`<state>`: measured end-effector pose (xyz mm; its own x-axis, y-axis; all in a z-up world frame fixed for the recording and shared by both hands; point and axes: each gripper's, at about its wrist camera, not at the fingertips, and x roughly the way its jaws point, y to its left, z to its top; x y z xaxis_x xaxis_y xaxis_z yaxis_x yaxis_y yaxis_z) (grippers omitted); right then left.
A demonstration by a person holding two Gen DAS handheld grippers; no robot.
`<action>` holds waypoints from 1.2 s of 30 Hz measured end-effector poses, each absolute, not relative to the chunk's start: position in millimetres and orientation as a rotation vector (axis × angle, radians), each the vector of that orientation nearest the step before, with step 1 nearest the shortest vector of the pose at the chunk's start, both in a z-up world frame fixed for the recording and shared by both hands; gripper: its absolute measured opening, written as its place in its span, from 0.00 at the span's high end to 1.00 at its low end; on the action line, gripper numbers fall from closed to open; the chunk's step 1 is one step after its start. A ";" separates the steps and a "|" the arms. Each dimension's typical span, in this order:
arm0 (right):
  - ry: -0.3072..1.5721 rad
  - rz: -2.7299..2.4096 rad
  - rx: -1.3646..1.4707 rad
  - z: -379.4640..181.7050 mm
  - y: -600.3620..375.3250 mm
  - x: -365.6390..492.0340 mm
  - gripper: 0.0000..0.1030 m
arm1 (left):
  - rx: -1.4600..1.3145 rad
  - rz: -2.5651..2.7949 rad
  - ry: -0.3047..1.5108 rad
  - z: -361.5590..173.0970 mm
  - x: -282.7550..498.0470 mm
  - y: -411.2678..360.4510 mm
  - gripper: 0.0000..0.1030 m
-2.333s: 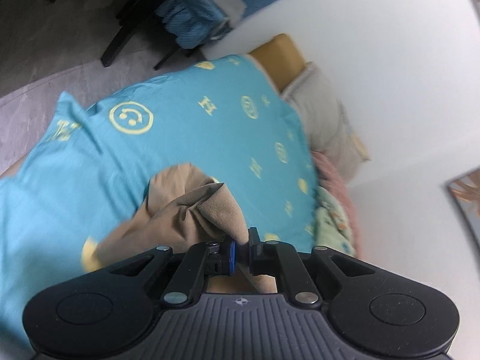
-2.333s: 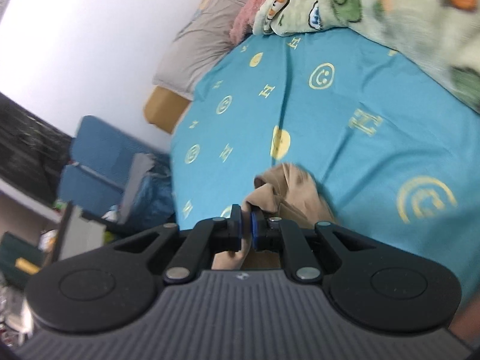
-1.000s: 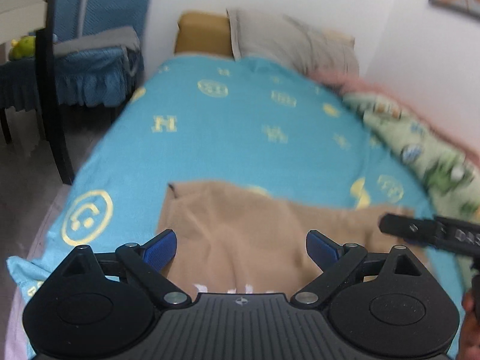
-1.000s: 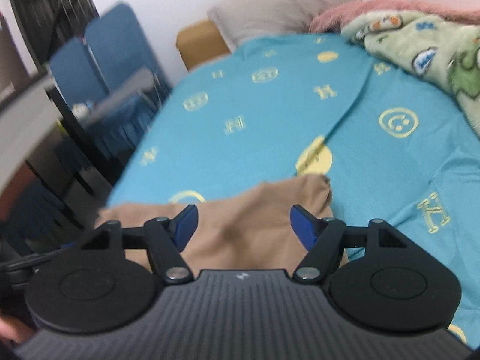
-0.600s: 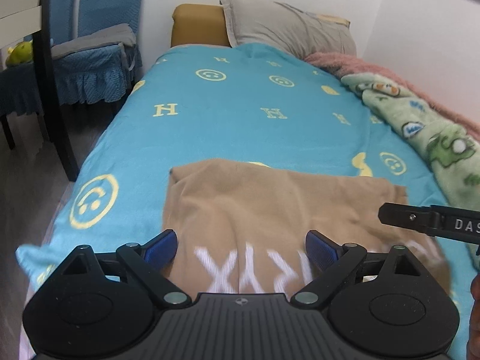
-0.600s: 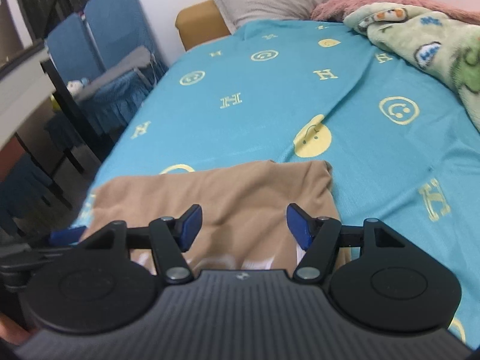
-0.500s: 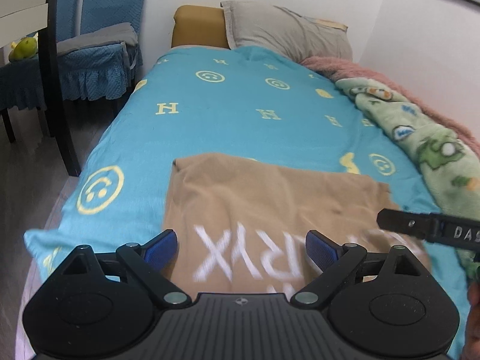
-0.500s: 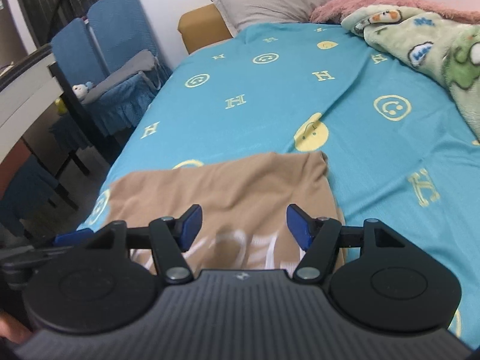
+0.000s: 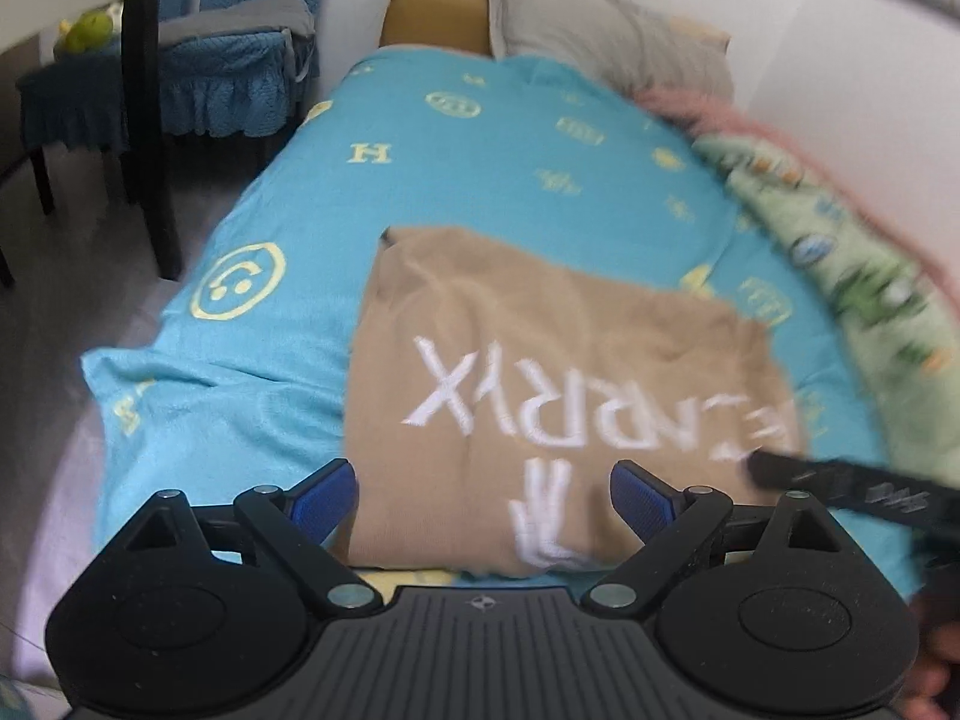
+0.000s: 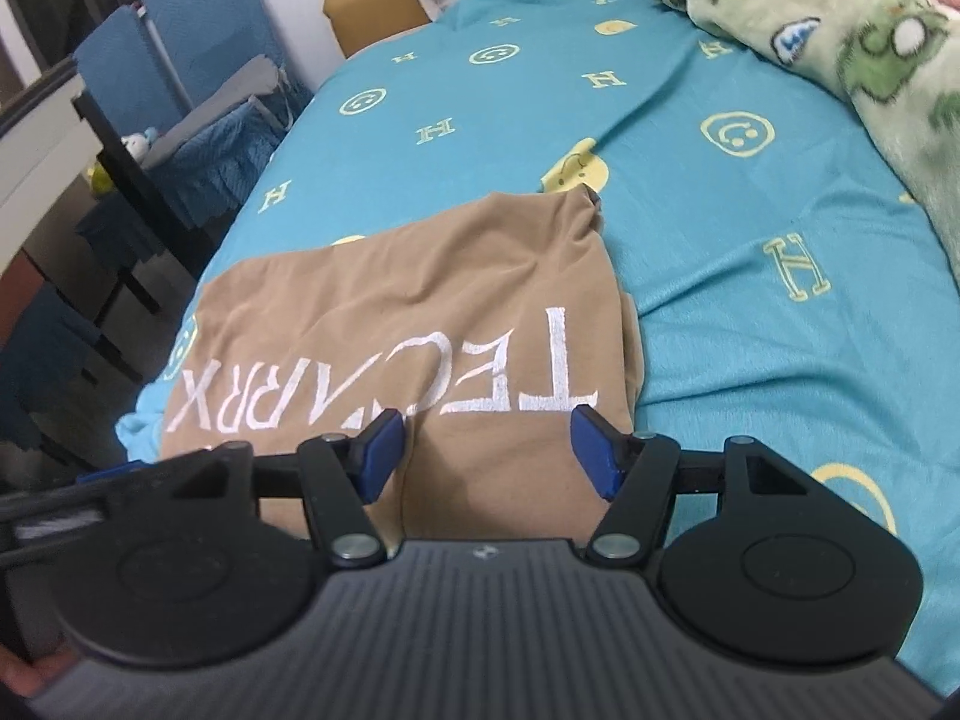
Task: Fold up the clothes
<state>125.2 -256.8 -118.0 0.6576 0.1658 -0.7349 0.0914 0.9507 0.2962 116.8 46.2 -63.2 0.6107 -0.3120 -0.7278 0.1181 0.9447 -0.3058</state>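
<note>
Ahead of both grippers, a tan garment (image 10: 408,312) lies spread on the turquoise bedsheet (image 10: 750,312), near the bed's foot edge. It is laid out mostly flat as a rough rectangle, with soft creases and a bunched far corner on the right gripper's side. Large white letters run across it, upside down from the cameras; the left wrist view is blurred, so the lettering there reads poorly.

The left gripper (image 9: 483,495) hovers over the garment's near edge with its blue-padded fingers (image 9: 321,495) spread wide, holding nothing. The right gripper (image 10: 486,450) is likewise spread apart above the garment's near part, nothing between its pads (image 10: 591,447).

Beyond the garment, the sheet shows yellow smiley faces and H marks. To the right lies a green patterned blanket (image 10: 840,42), and at the far end a grey pillow (image 9: 606,42).
</note>
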 end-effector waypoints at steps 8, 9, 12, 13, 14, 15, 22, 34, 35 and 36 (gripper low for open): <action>0.849 -0.011 0.505 -109.2 -275.9 115.7 0.35 | -0.593 -0.387 1.000 -80.0 121.2 66.7 0.08; 0.851 -0.003 0.569 -109.0 -280.9 112.0 0.35 | -0.616 -0.382 1.010 -84.2 123.2 68.1 0.08; 0.879 0.053 0.841 -117.6 -298.6 101.7 0.17 | -0.678 -0.372 1.023 -92.6 127.8 73.1 0.08; 0.891 0.073 0.938 -123.1 -303.4 98.4 0.16 | -0.698 -0.372 1.024 -94.3 129.4 74.9 0.07; 0.906 0.080 1.002 -129.2 -305.4 97.2 0.15 | -0.718 -0.372 1.025 -96.3 131.2 76.6 0.07; 0.921 0.085 1.062 -135.3 -307.0 96.3 0.15 | -0.738 -0.370 1.026 -98.4 132.3 78.6 0.07; 0.884 -0.073 1.300 -181.2 -317.2 100.3 0.24 | -0.899 -0.415 1.042 -107.5 136.0 87.1 0.07; 0.689 -0.004 1.107 -137.4 -305.0 98.2 0.80 | -1.119 -0.505 1.119 -151.8 143.7 48.3 0.08; 0.678 0.005 1.103 -134.5 -305.4 98.5 0.80 | -1.135 -0.487 1.106 -155.2 146.0 47.4 0.10; 0.667 0.014 1.098 -131.6 -305.7 98.9 0.81 | -1.149 -0.454 1.084 -157.5 147.3 49.2 0.11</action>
<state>98.9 -305.7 -131.6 0.8063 0.3293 -0.4914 0.3078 0.4758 0.8239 147.3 49.2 -157.5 0.4512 -0.7703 -0.4507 -0.2192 0.3939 -0.8926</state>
